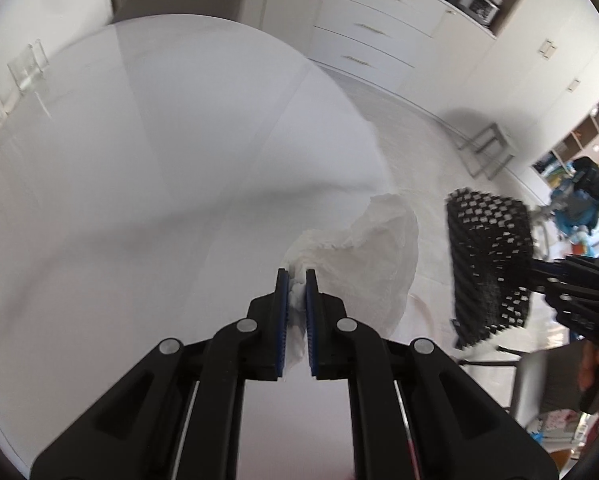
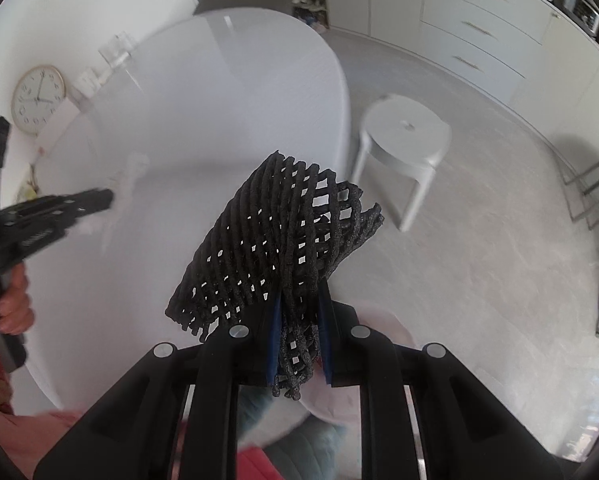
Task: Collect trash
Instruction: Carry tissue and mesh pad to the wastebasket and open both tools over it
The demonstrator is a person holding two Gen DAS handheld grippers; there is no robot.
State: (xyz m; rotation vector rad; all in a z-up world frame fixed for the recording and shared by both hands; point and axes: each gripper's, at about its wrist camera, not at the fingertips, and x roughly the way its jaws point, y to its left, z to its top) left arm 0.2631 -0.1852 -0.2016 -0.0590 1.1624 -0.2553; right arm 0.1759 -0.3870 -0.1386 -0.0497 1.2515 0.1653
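My left gripper (image 1: 297, 280) is shut on a crumpled white tissue (image 1: 363, 252) and holds it above the white table (image 1: 139, 160), near its right edge. My right gripper (image 2: 299, 300) is shut on a black foam mesh sleeve (image 2: 275, 236) and holds it in the air over the table's near edge. The mesh sleeve also shows at the right of the left wrist view (image 1: 487, 264), right of the tissue. The left gripper shows blurred at the left of the right wrist view (image 2: 99, 200), with the tissue (image 2: 127, 184) at its tip.
A white plastic stool (image 2: 403, 140) stands on the floor right of the table. A clock (image 2: 37, 98) and clear holders (image 2: 115, 52) stand at the table's far left by the wall. White drawers (image 1: 371, 36) line the far wall. A grey chair (image 1: 183, 0) stands behind the table.
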